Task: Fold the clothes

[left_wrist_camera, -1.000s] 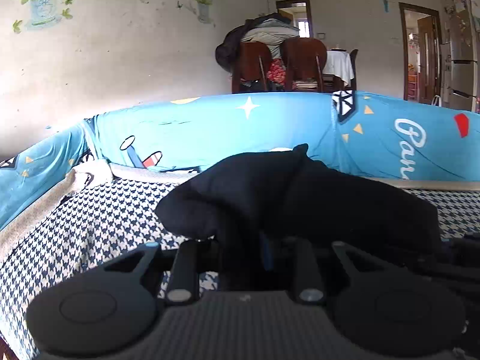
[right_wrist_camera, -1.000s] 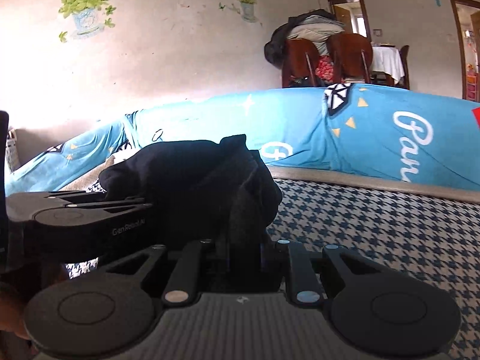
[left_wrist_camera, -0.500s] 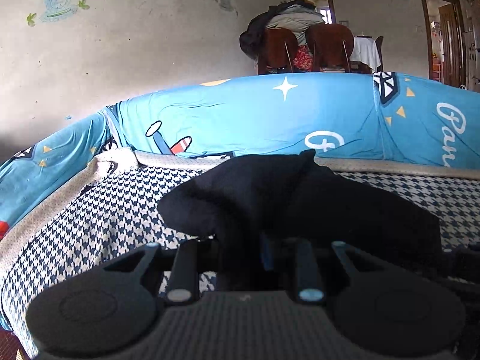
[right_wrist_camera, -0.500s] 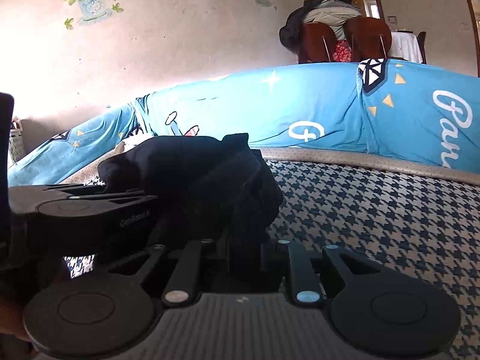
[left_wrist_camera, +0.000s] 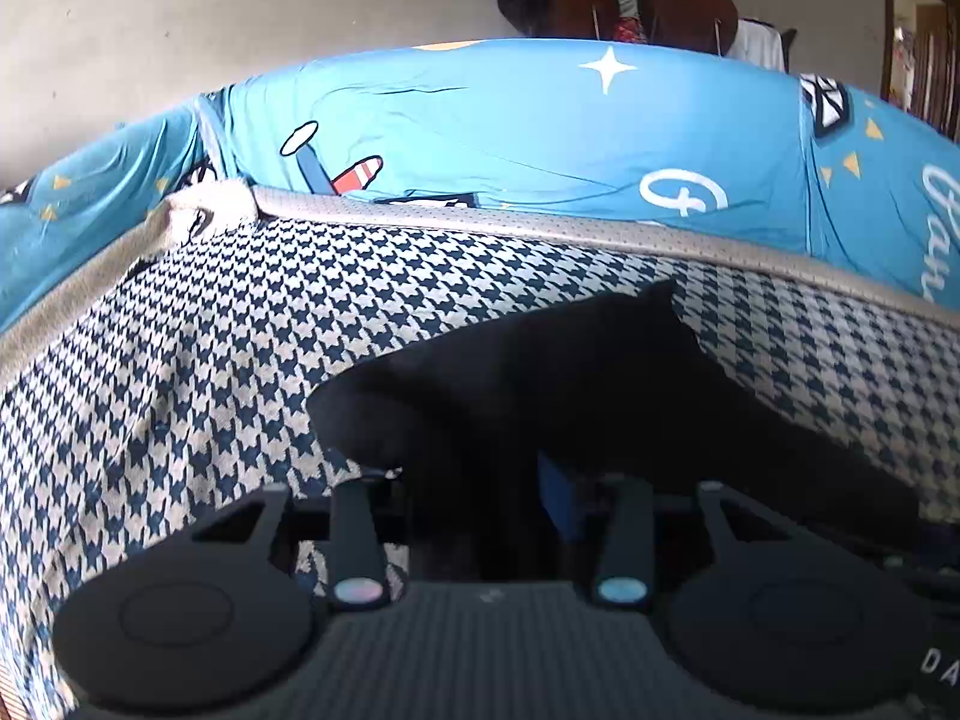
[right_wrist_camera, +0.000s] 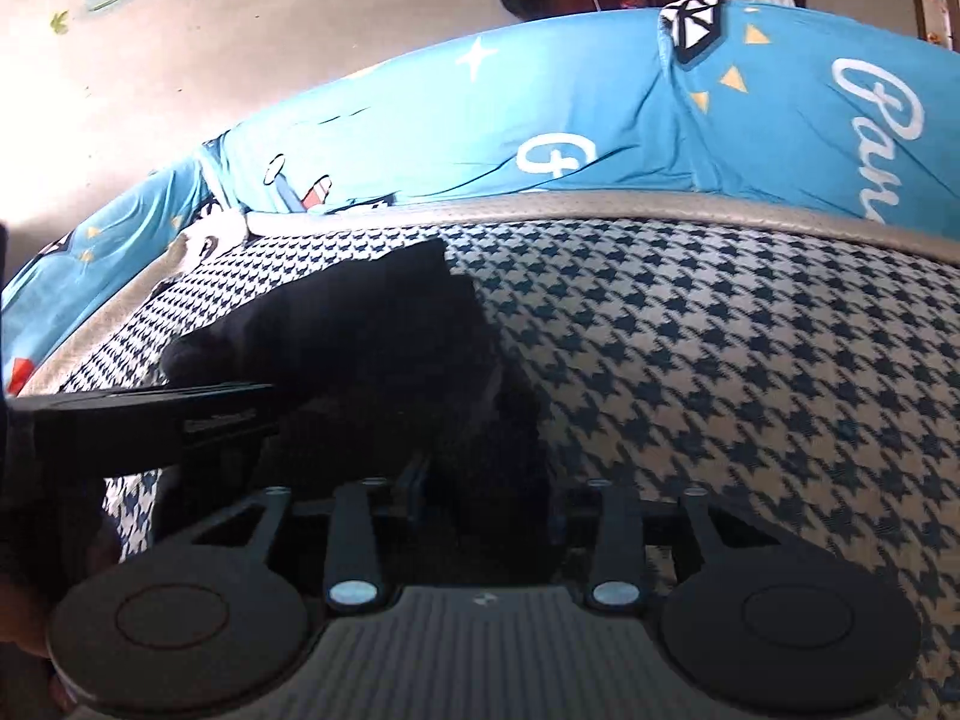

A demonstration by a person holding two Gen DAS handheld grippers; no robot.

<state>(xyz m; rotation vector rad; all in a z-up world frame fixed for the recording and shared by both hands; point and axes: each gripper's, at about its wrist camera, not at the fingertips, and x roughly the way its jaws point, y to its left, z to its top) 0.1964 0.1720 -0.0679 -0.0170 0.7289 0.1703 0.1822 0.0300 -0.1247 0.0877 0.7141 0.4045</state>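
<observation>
Matt black cloth garment (left_wrist_camera: 540, 384) — woven houndstooth cover (left_wrist_camera: 180, 360).

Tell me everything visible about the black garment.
The black garment is soft, matte cloth, bunched and partly folded, with one pointed corner sticking up at the back. It hangs low over the houndstooth cover. The left tool and right tool each clamp its near edge. No print or seams are discernible.

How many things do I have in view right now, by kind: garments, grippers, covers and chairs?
Black garment: 1
Grippers: 2, left gripper and right gripper, each shut on the garment
Houndstooth cover: 1
Blue printed cover: 1
Brown chairs in the background: 2
Total: 7
</observation>
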